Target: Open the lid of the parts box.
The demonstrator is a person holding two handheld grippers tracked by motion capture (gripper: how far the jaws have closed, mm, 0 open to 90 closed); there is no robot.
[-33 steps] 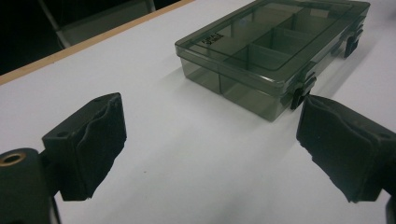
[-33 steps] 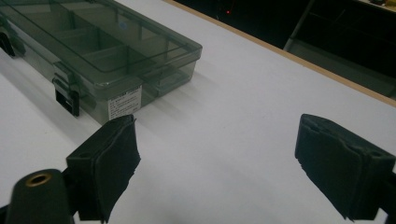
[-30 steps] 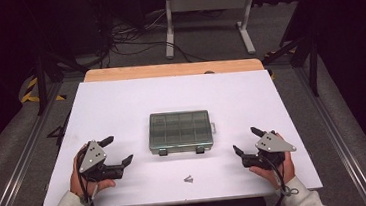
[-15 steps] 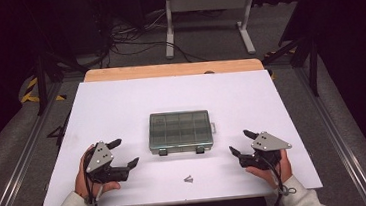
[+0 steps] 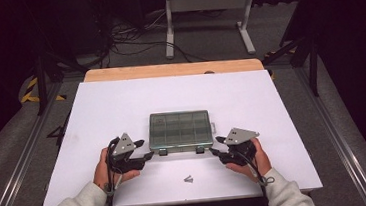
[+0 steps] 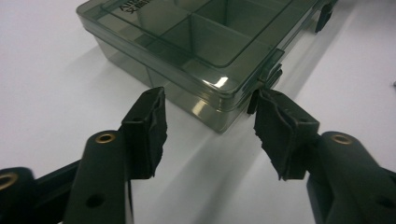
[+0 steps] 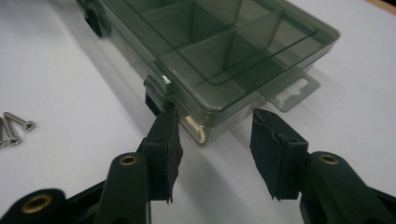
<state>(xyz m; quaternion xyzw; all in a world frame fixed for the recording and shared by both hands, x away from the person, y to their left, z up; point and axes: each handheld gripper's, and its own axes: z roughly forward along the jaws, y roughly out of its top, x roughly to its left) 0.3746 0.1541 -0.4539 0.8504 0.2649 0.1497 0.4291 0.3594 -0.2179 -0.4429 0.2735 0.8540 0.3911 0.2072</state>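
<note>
Sitting closed near the middle of the white table point(image 5: 121, 103), the smoky clear compartment box point(image 5: 180, 129) has not shifted between the earlier high views and now; its lid is down and both front latches, the left latch point(image 5: 162, 152) and the right latch point(image 5: 200, 149), look fastened. What has changed is the hands: both have drawn inward from well out to either side until each gripper sits at a front corner of the box. The left gripper point(image 5: 142, 153) has just been narrowing its jaws; in the left gripper view the near corner of the box point(image 6: 219, 112) lies just ahead of the gap, one pad point(image 6: 282, 130) close against the latch point(image 6: 268, 77), the other pad point(image 6: 149, 123) short of the side wall, so nothing is grasped yet. The right gripper point(image 5: 216, 146) has likewise just been closing partway; in its own view one fingertip point(image 7: 166, 135) nearly touches the latch point(image 7: 159, 93), contact uncertain, while the other stands apart below the hang tab point(image 7: 292, 91). Jaws part-open, unclenched, holding nothing. Judgement: the approach is done and latch work comes next, likely prying both clasps to free the lid. A few loose screws point(image 5: 189, 179) lie on the table nearer the person, between the forearms, untouched.
</note>
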